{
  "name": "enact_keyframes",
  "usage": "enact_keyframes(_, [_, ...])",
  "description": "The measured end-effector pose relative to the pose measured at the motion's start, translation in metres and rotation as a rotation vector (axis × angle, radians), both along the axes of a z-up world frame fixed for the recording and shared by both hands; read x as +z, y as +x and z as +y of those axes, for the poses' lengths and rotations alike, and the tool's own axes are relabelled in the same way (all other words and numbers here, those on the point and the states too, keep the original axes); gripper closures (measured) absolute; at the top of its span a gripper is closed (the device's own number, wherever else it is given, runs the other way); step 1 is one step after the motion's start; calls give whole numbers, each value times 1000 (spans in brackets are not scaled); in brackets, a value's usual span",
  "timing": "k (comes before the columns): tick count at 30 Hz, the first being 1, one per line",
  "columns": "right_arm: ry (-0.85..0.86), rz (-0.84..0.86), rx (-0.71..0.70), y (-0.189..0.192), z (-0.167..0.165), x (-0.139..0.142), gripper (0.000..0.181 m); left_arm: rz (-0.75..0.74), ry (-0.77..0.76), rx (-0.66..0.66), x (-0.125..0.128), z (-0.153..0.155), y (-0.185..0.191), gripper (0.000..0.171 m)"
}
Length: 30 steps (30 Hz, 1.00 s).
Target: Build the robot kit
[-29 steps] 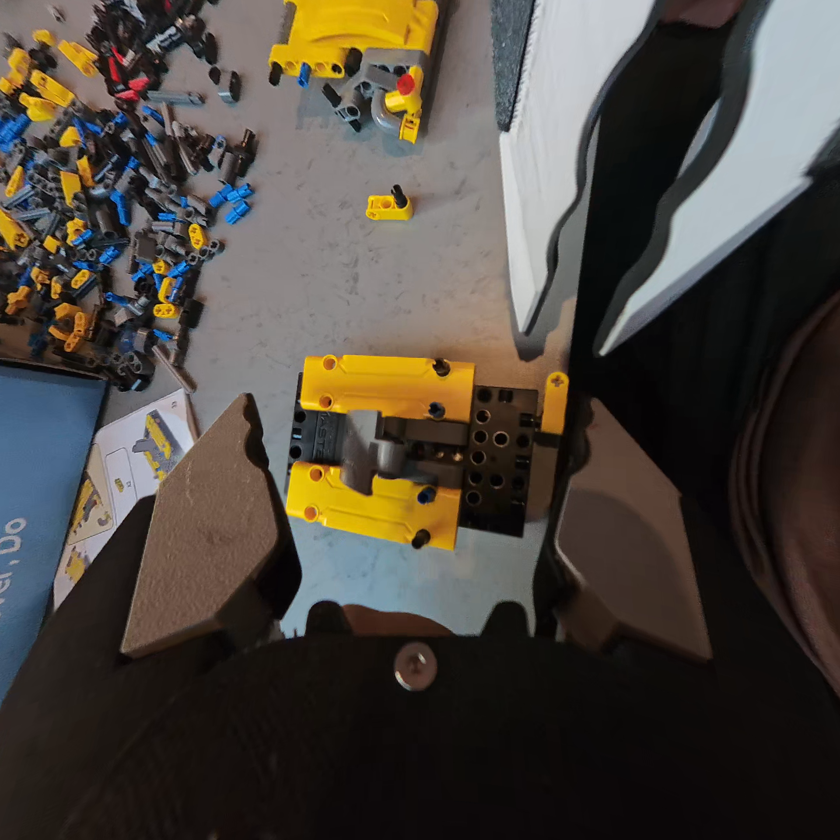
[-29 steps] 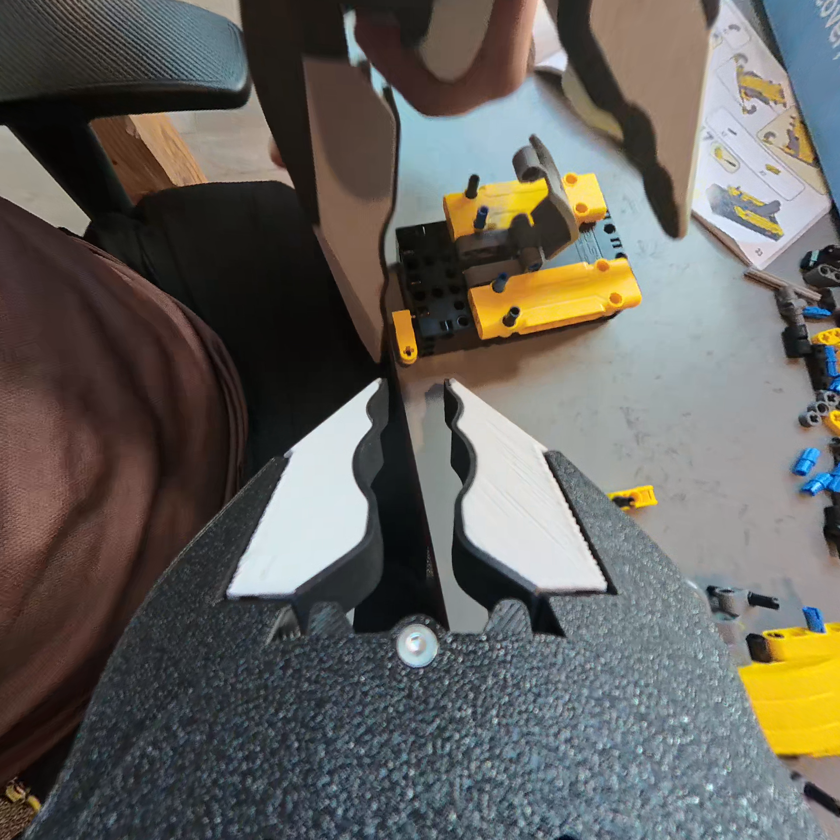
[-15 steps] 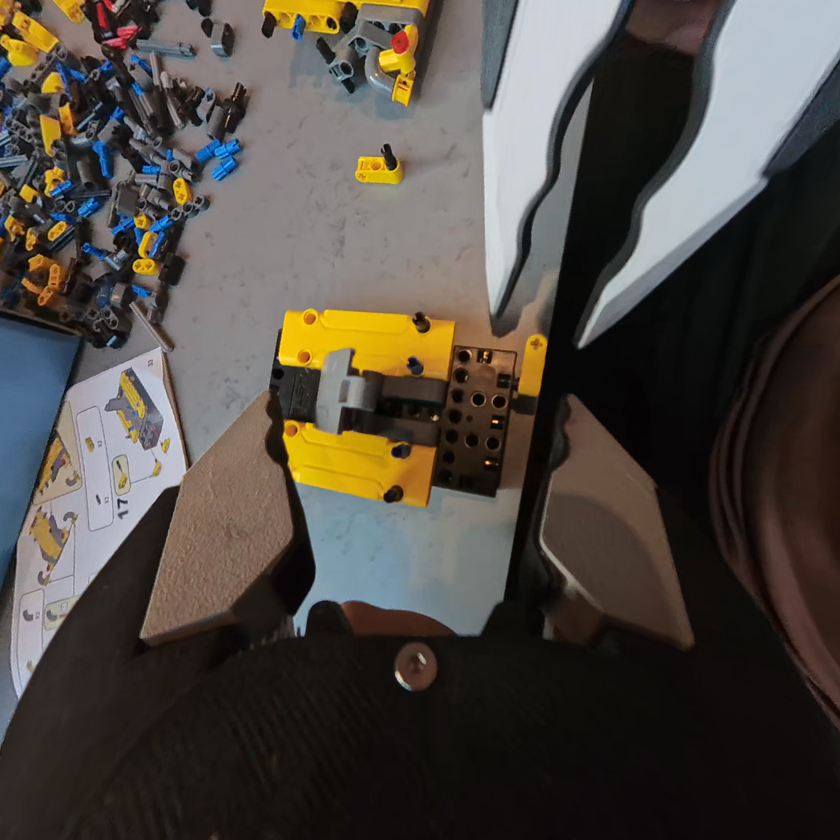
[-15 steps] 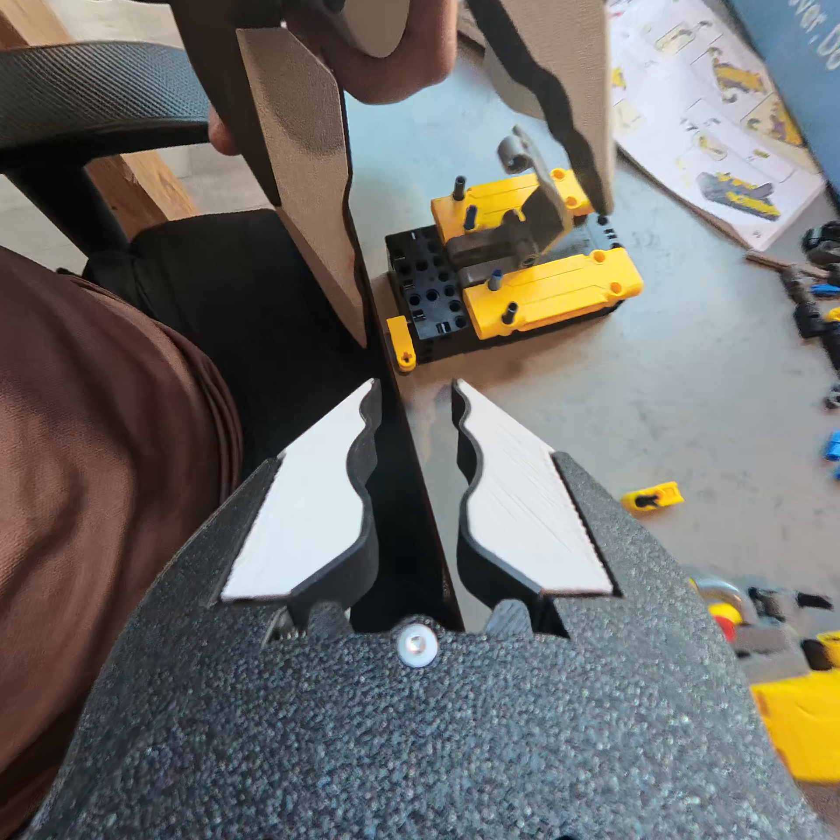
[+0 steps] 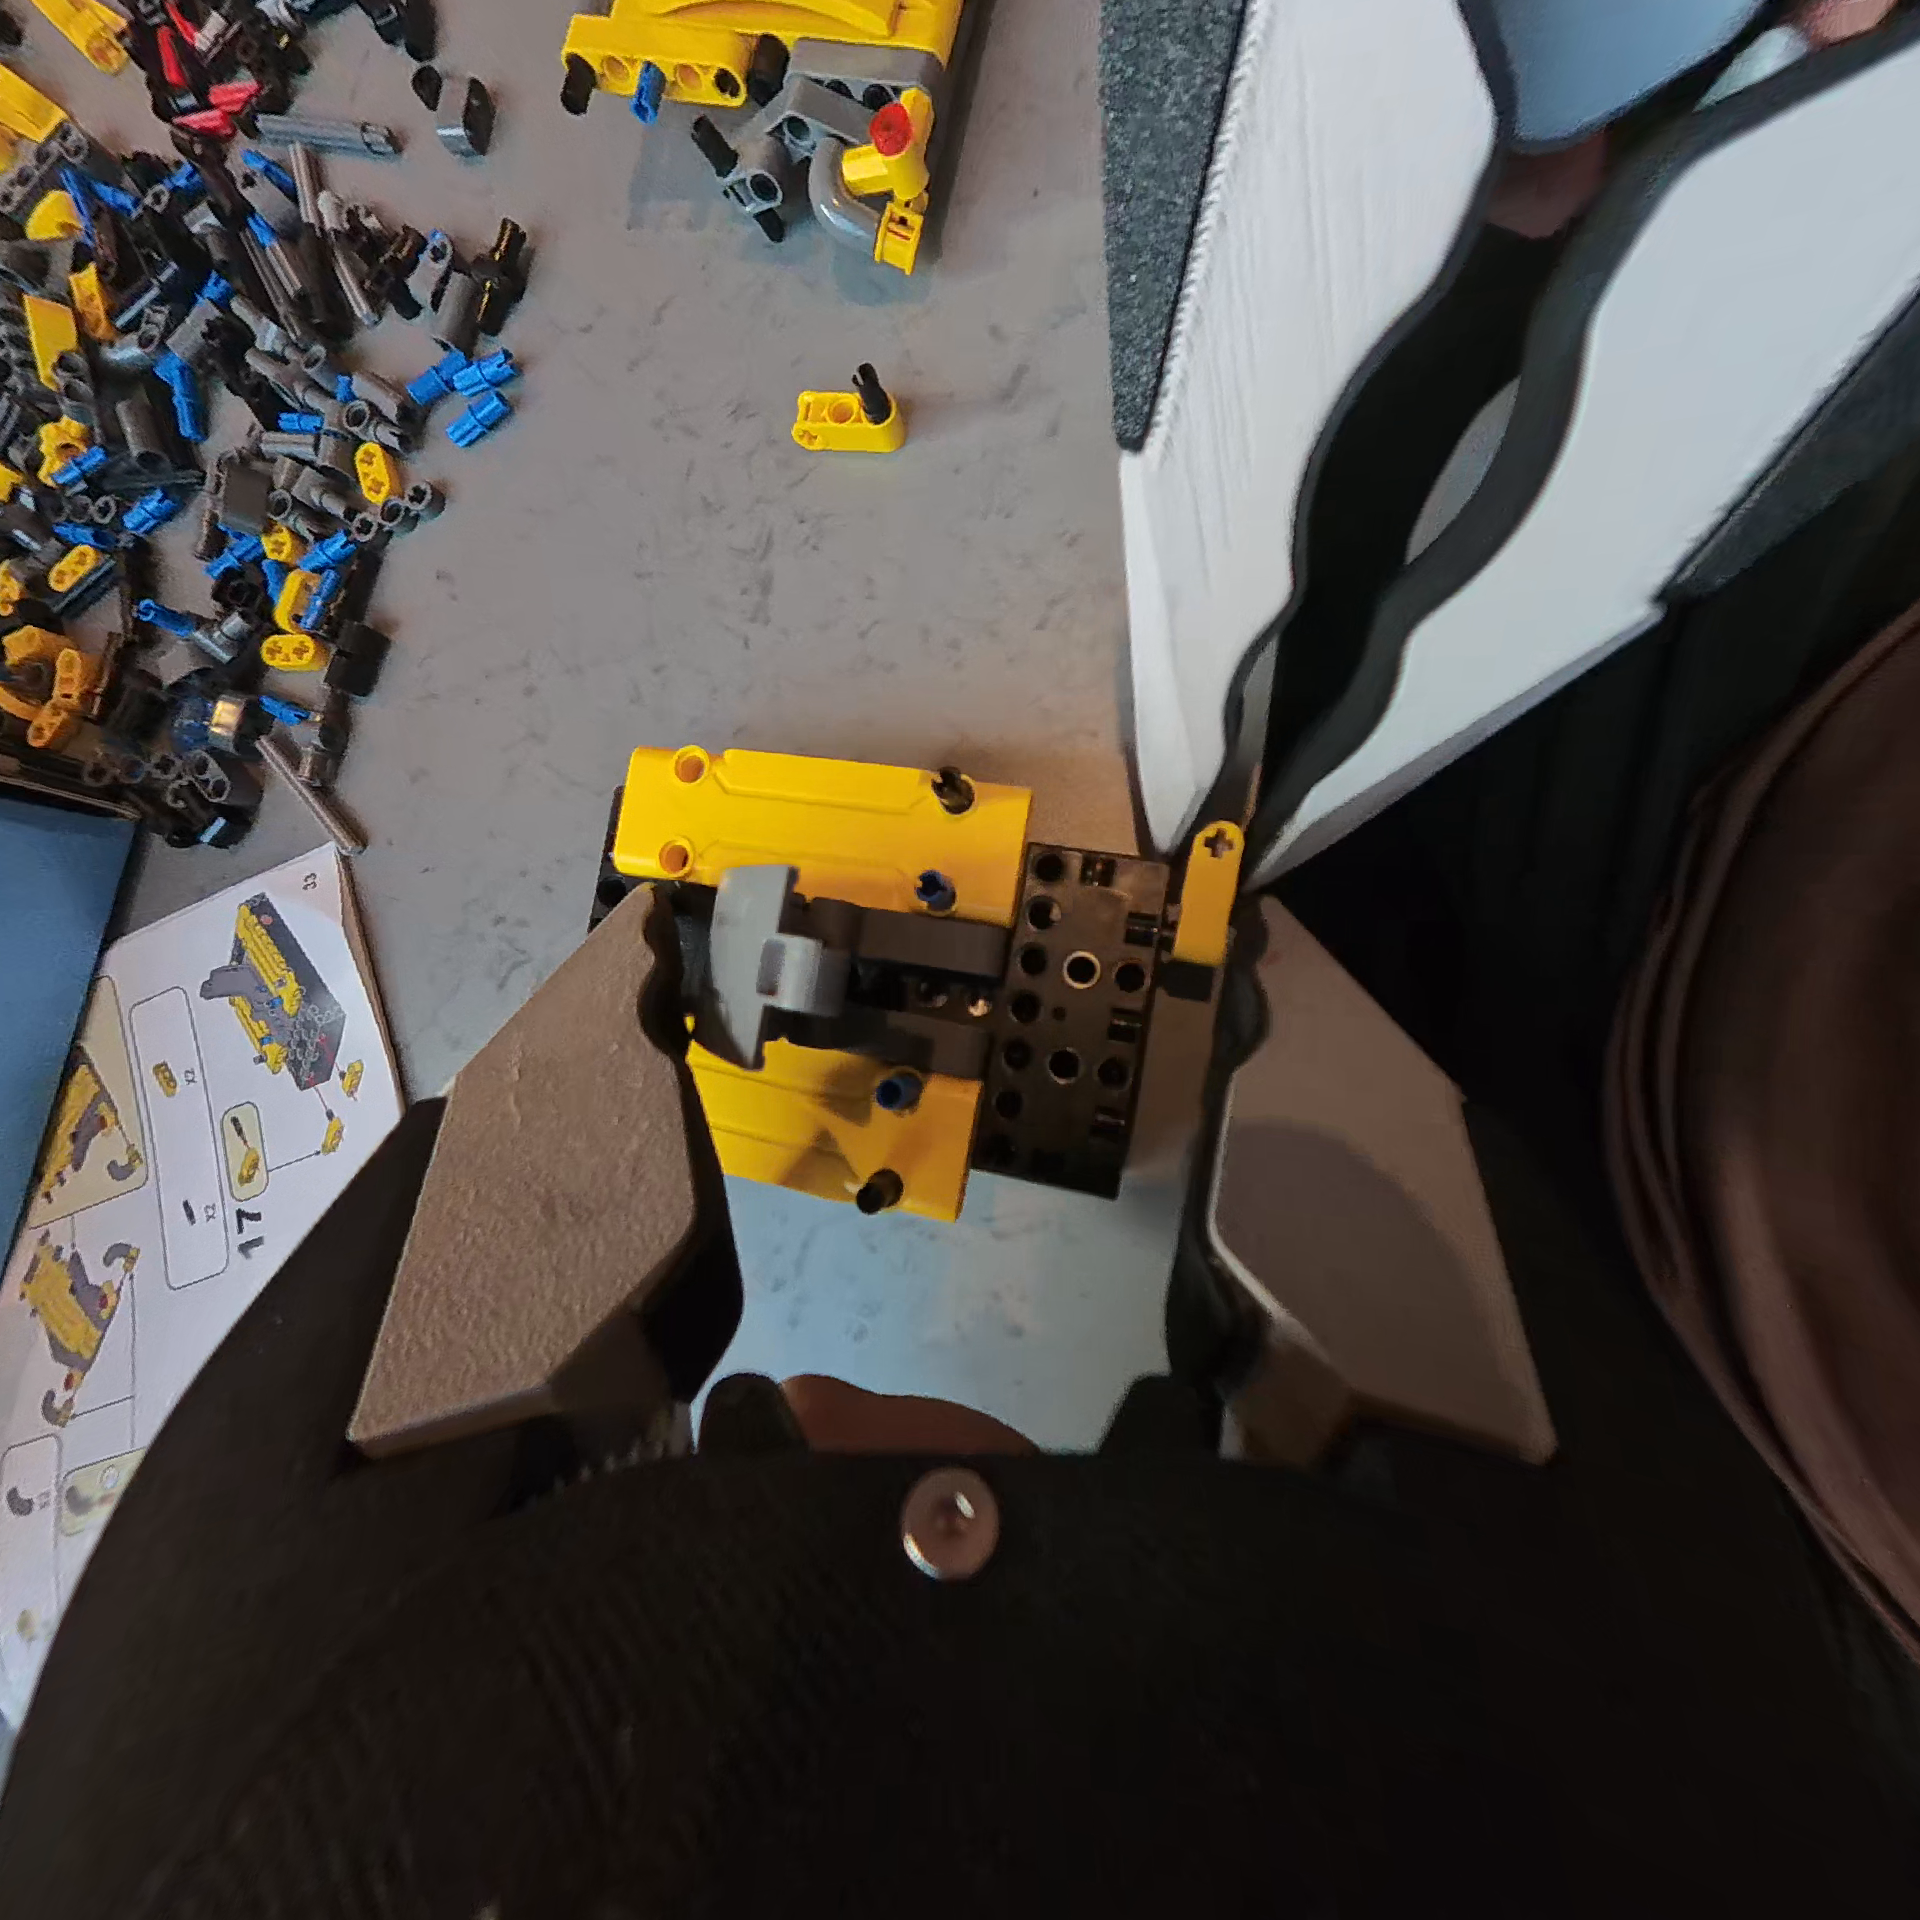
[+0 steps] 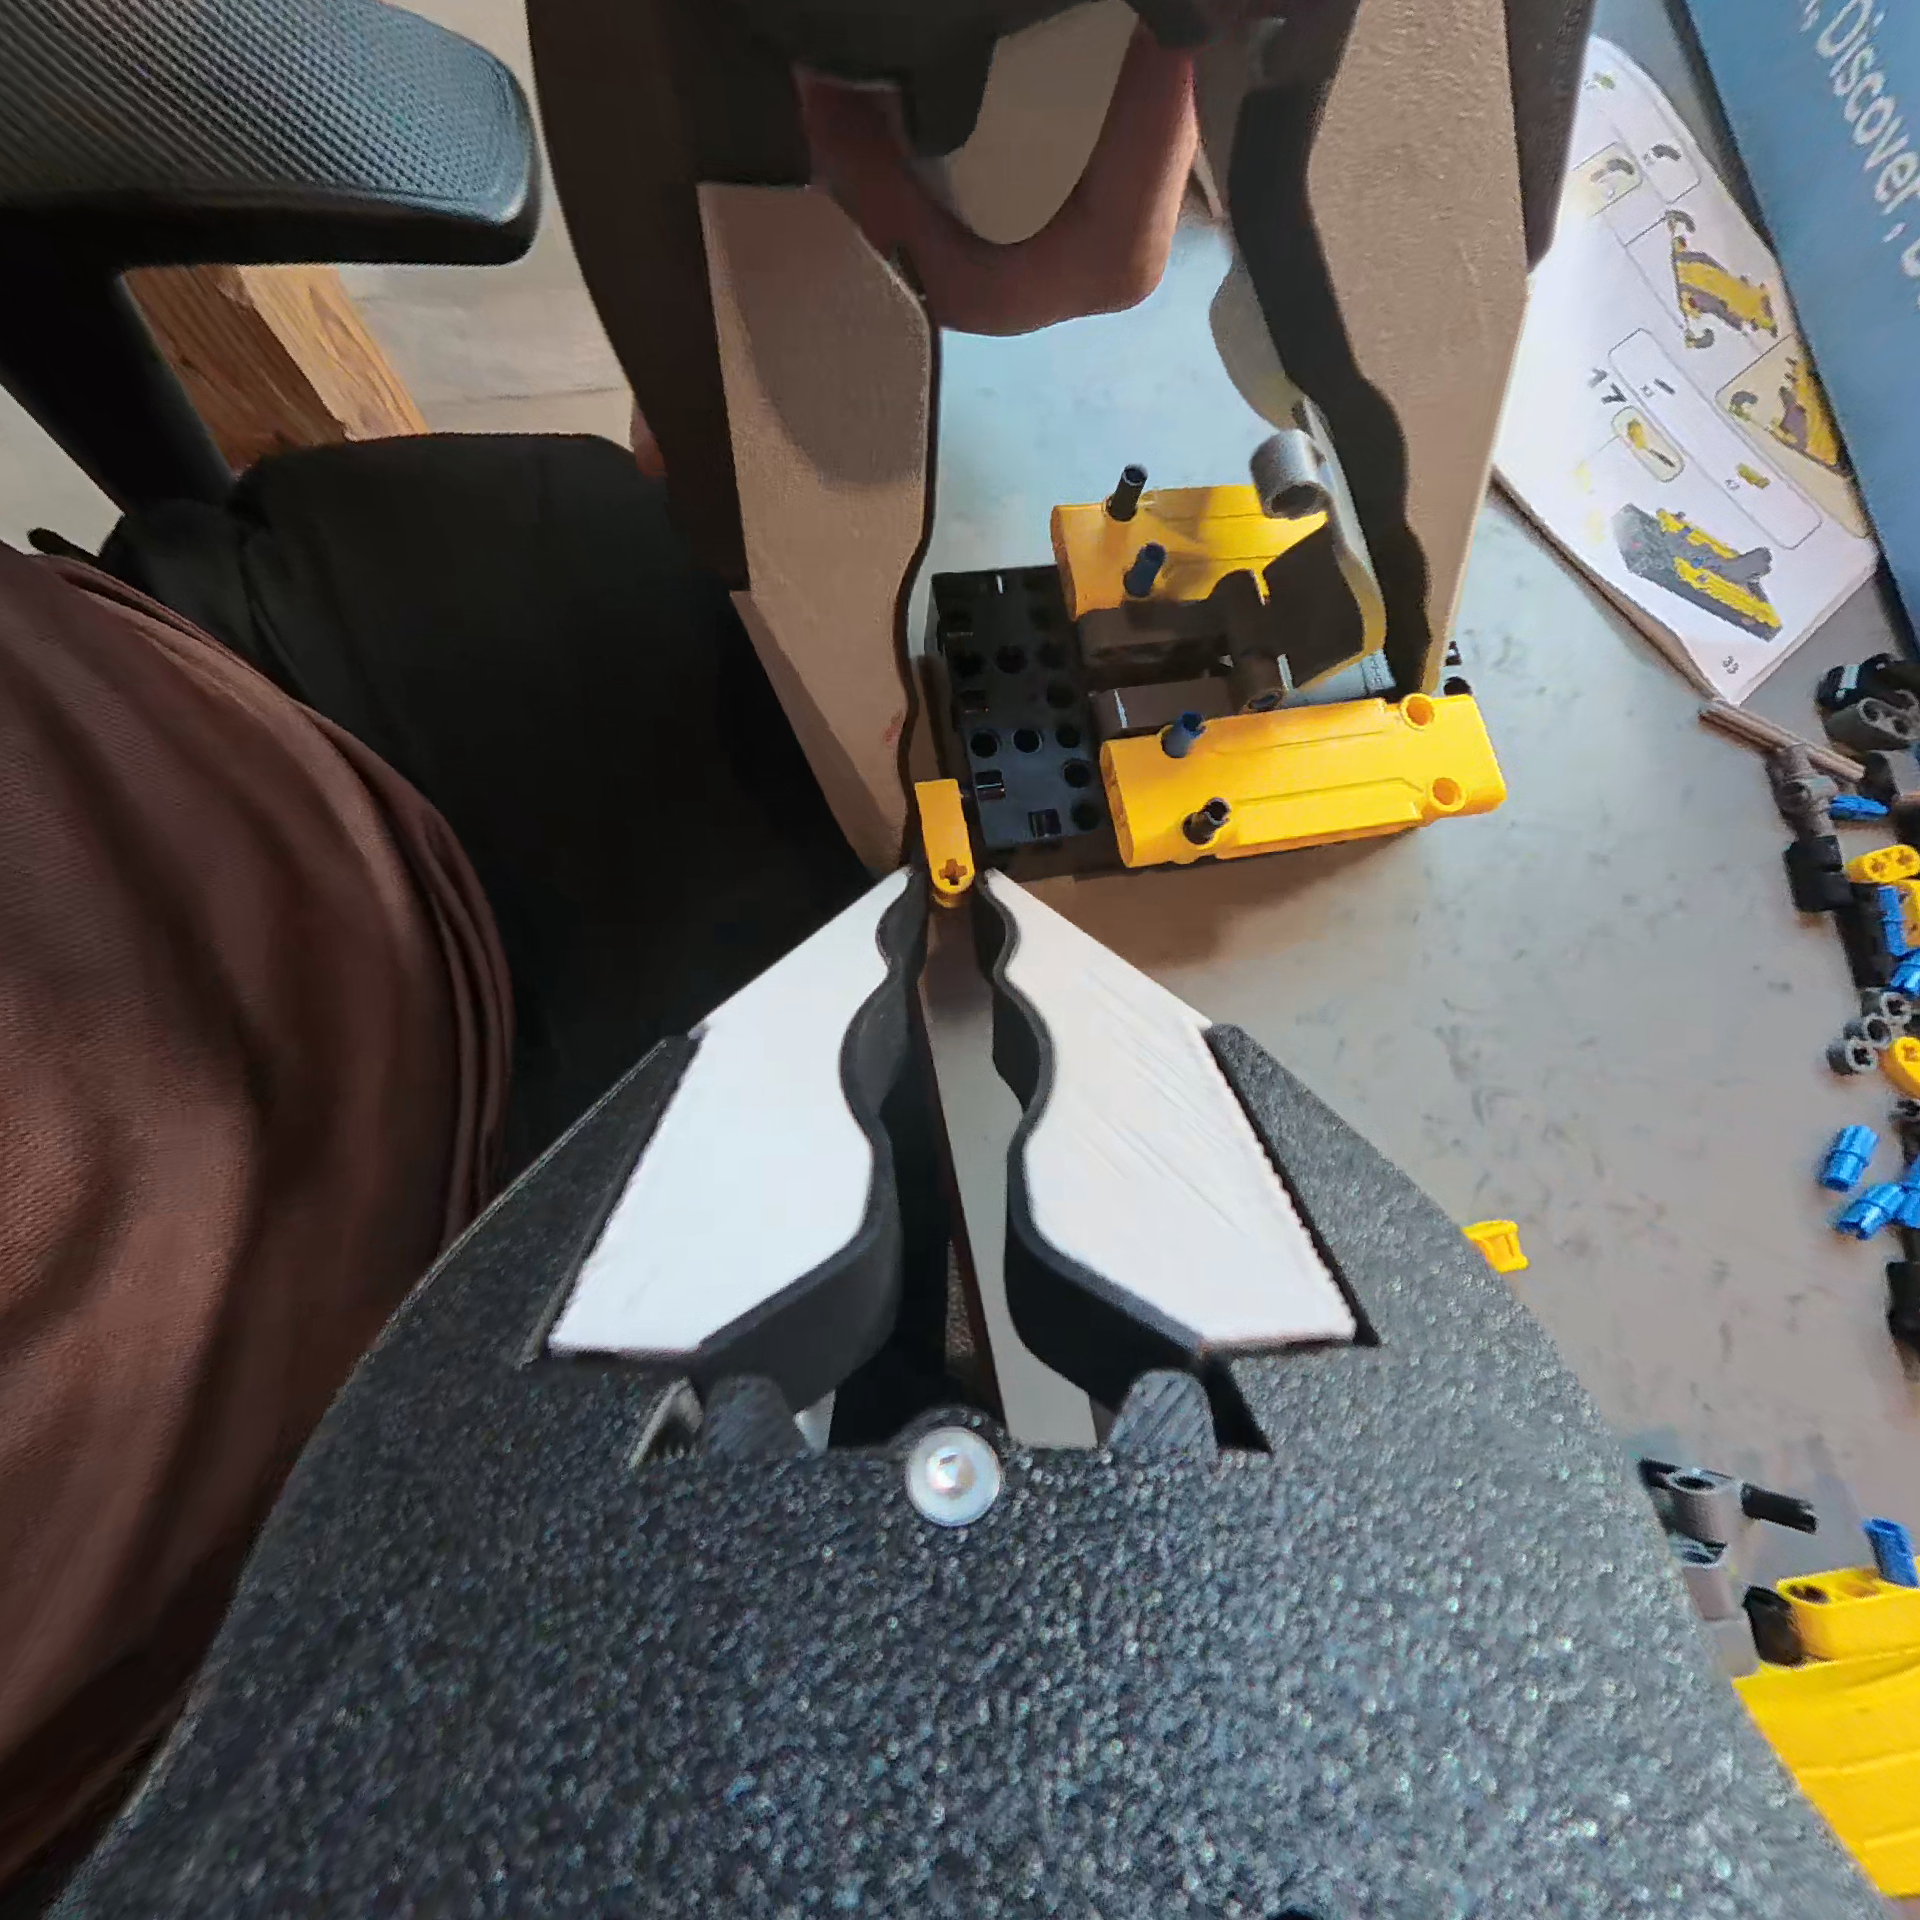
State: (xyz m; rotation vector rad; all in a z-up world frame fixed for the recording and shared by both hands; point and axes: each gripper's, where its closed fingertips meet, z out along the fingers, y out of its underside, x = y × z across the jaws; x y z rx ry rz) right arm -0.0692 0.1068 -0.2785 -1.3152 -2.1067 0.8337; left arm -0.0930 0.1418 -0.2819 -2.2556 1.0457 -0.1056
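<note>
Loose parts pile (image 5: 197, 416): too many to count, cut off at left edge. One booklet (image 5: 208, 1091), partly under left gripper (image 5: 940, 935); fingers wide apart, flanking one yellow-black model (image 5: 883, 977) (contact unclear). One stray yellow piece (image 5: 847, 421). Right gripper (image 6: 948, 883): fingers slightly apart, tips beside model's yellow tab (image 6: 943, 842); grip not discernible.
</note>
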Motion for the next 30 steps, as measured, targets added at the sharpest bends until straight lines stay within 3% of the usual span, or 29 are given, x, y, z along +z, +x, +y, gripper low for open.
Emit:
enact_keyframes(1, [11, -3, 3, 0, 1, 0, 177, -7, -8, -9, 0, -1, 1, 68])
enact_keyframes(20, [-105, 14, 30, 3, 6, 0, 177, 30, -13, -27, 2, 0, -1, 75])
enact_keyframes(25, [-91, 21, 25, 1, 7, 0, 177, -56, -3, -18, 21, 3, 0, 58])
enact_keyframes(27, [-98, 22, 25, 1, 7, 0, 177, -7, -3, -28, 19, 8, -6, 49])
enact_keyframes(30, [-101, 19, 26, 1, 7, 0, 177, 20, -41, -61, 9, 15, -9, 49])
